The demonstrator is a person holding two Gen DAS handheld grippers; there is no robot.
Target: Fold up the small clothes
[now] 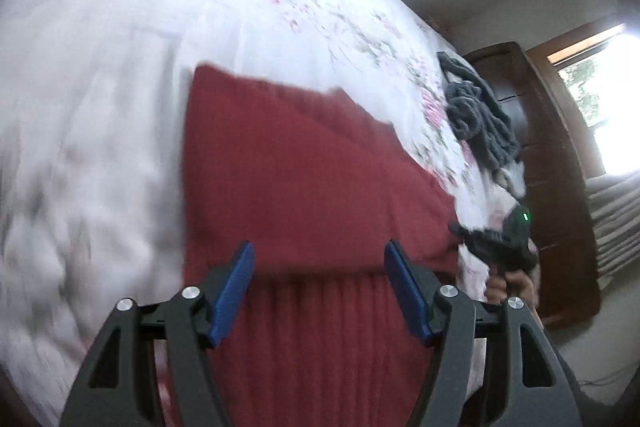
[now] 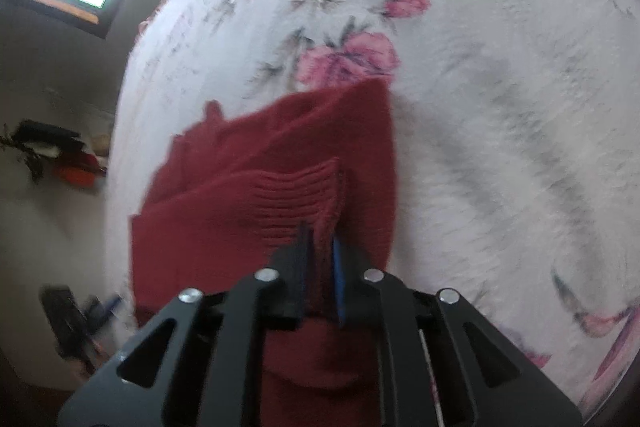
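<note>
On a bed spread with a white floral sheet (image 2: 500, 115), you work a dark red knitted garment (image 1: 304, 163) that lies partly folded across the cloth, pink roses printed just beyond its far edge. Your right gripper (image 2: 320, 259) has its blue-padded fingers (image 2: 338, 279) drawn close together on a ribbed edge of the red knit, the fabric pinched between them and bunched up toward the camera. Your left gripper (image 1: 319, 267) hovers over the garment's ribbed hem with its blue pads (image 1: 234, 291) spread wide apart and nothing between them; whether the tips touch the wool cannot be told. In the left wrist view, your right hand (image 1: 516, 283) grips its black tool at the garment's right corner, a small green light showing on it. Farther along the bed, near its edge, a crumpled grey knit (image 1: 480, 115) lies apart from the red one. A dark wooden cabinet (image 1: 552, 155) stands beyond, beside a bright window (image 1: 608, 99). Both views are blurred.
</note>
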